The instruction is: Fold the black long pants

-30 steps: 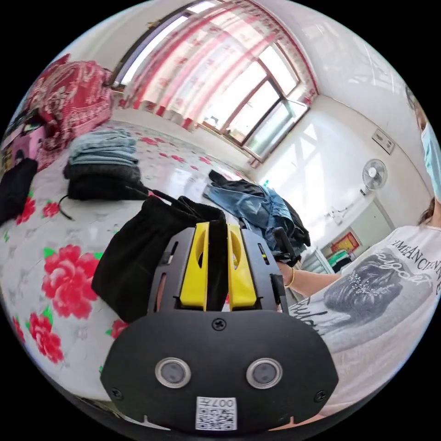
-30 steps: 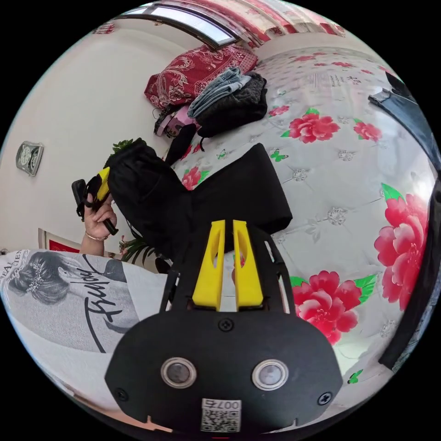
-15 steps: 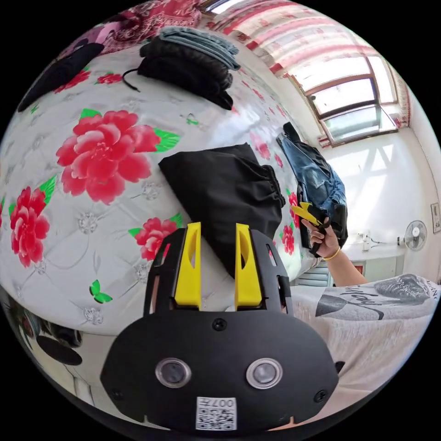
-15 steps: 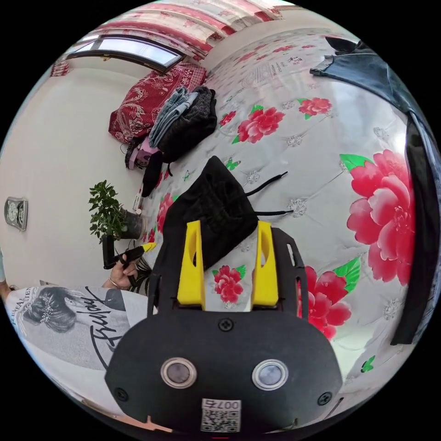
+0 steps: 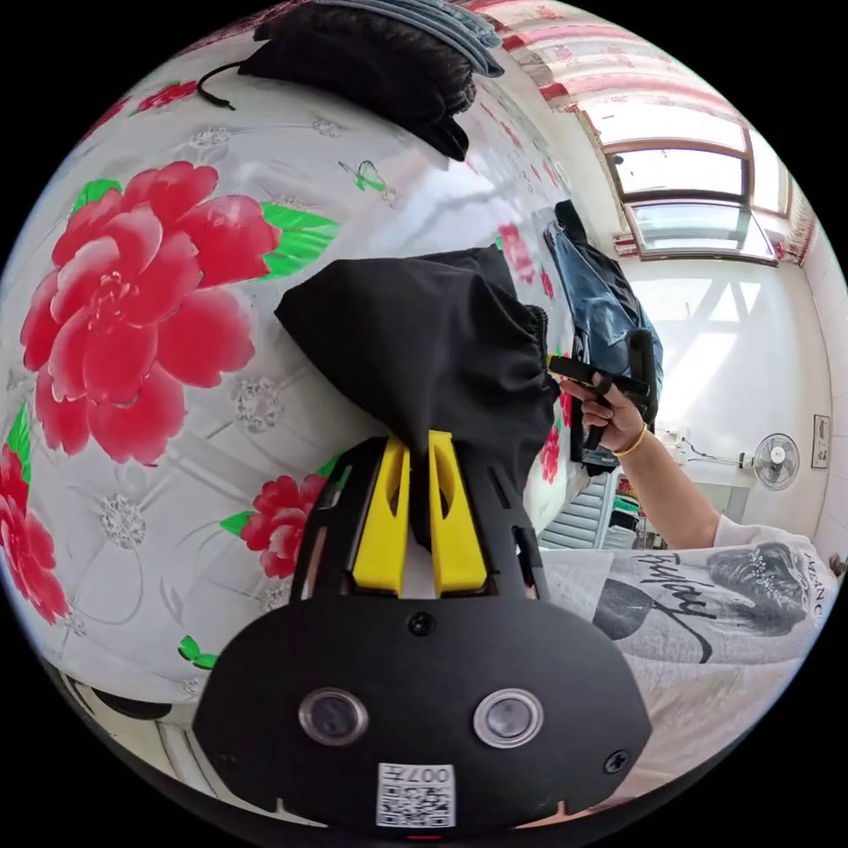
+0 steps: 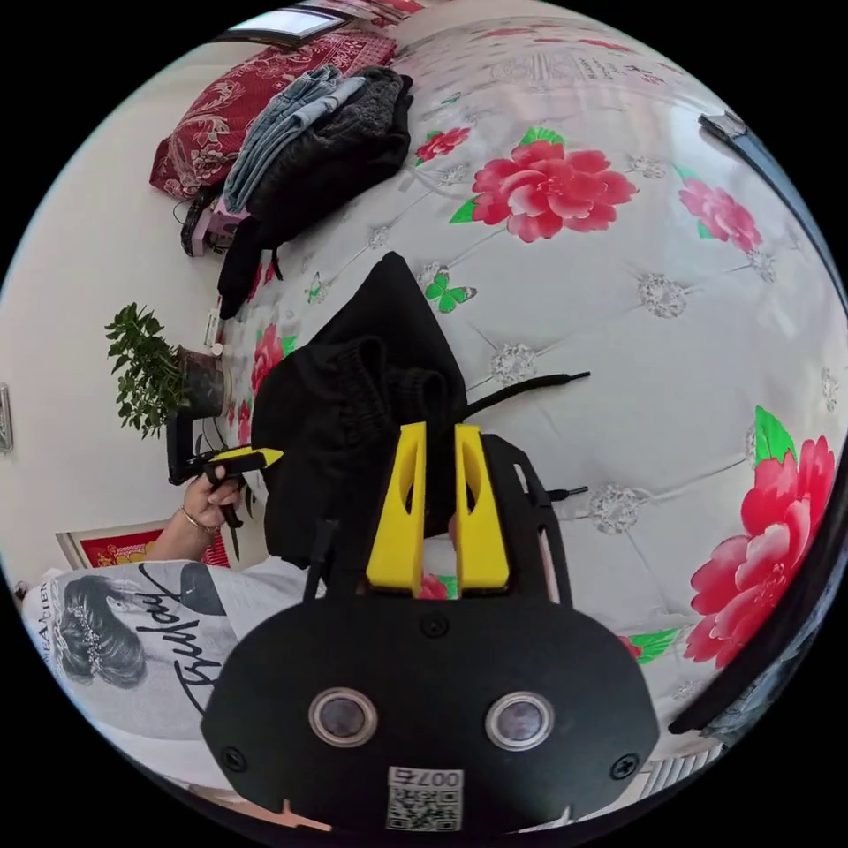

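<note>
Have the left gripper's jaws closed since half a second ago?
Yes. The left gripper now pinches the black pants on the floral bed; earlier its jaws stood apart.

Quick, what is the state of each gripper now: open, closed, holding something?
Left gripper: closed on the black pants.
Right gripper: closed on the same pants, at the bunched end.

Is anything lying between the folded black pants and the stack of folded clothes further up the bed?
Nothing visible does. Bare floral bedspread separates the black pants from the stack of folded clothes. Both the left gripper and right gripper are closed on the pants' near edge.
</note>
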`<state>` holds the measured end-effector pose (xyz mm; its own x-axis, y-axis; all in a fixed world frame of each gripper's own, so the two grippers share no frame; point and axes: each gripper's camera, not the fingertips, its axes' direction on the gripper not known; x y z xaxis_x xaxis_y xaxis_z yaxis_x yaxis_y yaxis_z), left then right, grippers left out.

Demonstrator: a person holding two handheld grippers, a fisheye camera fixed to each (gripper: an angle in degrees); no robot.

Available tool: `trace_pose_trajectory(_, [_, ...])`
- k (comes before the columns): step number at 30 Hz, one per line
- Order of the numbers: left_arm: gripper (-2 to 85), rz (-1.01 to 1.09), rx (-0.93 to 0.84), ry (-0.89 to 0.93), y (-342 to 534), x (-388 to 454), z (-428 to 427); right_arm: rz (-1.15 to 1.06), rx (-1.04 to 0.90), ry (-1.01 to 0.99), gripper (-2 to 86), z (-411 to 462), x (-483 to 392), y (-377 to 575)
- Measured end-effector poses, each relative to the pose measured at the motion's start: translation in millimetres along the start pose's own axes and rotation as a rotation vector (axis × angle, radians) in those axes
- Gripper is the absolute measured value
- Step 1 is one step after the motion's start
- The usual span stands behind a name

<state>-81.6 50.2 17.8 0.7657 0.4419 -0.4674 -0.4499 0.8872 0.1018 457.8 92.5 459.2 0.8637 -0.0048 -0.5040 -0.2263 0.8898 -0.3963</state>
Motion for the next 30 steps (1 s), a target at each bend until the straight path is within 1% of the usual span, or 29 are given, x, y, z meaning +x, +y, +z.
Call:
trace_pose_trajectory(1, [1.2, 0.006, 0.013, 0.032, -8, -3, -9, 0.002, -0.01, -0.012, 2.1, -4, -1, -6])
trace_pose_trajectory(2, [0.6, 0.013, 0.036, 0.075, -18, -5, -21, -0.018, 0.008, -0.066, 1.3, -14, -4, -13])
trace_pose_trajectory(4, [0.1, 0.055, 0.095, 0.148, -37, -3, -47, -0.06, 0.08, -0.17, 0.6, -37, -15, -24])
trace_pose_trajectory(5, [-0.1, 0.103, 0.125, 0.155, -55, 3, -68, -0.099, 0.168, -0.239, 0.4, -58, -26, -34])
trace_pose_trajectory(6, [-0.1, 0.129, 0.137, 0.143, -65, 7, -80, -0.121, 0.214, -0.283, 0.4, -70, -32, -41])
trace_pose_trajectory(7, [-0.1, 0.191, 0.154, 0.098, -88, 17, -104, -0.161, 0.281, -0.34, 0.4, -93, -45, -58])
trace_pose_trajectory(9, [0.0, 0.271, 0.163, 0.006, -124, 29, -135, -0.209, 0.32, -0.297, 0.7, -117, -66, -91])
trace_pose_trajectory(11, [0.1, 0.304, 0.147, -0.079, -160, 23, -155, -0.252, 0.348, -0.101, 2.1, -125, -91, -131])
trace_pose_trajectory(13, [0.2, 0.248, 0.095, -0.121, -169, -1, -154, -0.253, 0.301, -0.009, 3.9, -108, -97, -156])
trace_pose_trajectory(15, [0.7, 0.231, 0.081, -0.149, -155, -24, -149, -0.244, 0.2, -0.05, 5.9, -78, -93, -171])
trace_pose_trajectory(16, [1.3, 0.194, 0.087, -0.164, -141, -45, -144, -0.226, 0.148, -0.102, 7.0, -56, -87, -174])
trace_pose_trajectory(17, [3.3, 0.121, 0.096, -0.154, -126, -73, -141, -0.204, 0.123, -0.144, 8.0, -36, -79, -174])
trace_pose_trajectory(19, [6.6, -0.001, 0.104, -0.143, -105, -113, -138, -0.165, 0.109, -0.166, 8.9, -11, -68, -170])
trace_pose_trajectory(24, [11.5, -0.118, 0.163, -0.048, -67, -167, -134, -0.097, 0.062, -0.208, 10.3, 31, -50, -186])
trace_pose_trajectory(26, [12.2, -0.149, 0.182, 0.031, -61, -183, -120, -0.09, 0.04, -0.225, 10.3, 43, -50, -206])
trace_pose_trajectory(28, [11.1, -0.163, 0.177, 0.081, -63, -194, -102, -0.083, -0.004, -0.189, 9.6, 57, -53, -219])
trace_pose_trajectory(29, [9.7, -0.186, 0.198, 0.099, -65, -201, -92, -0.072, 0.039, -0.11, 8.5, 56, -58, -222])
trace_pose_trajectory(30, [8.8, -0.194, 0.229, 0.113, -65, -204, -90, -0.078, 0.058, -0.093, 7.9, 57, -61, -223])
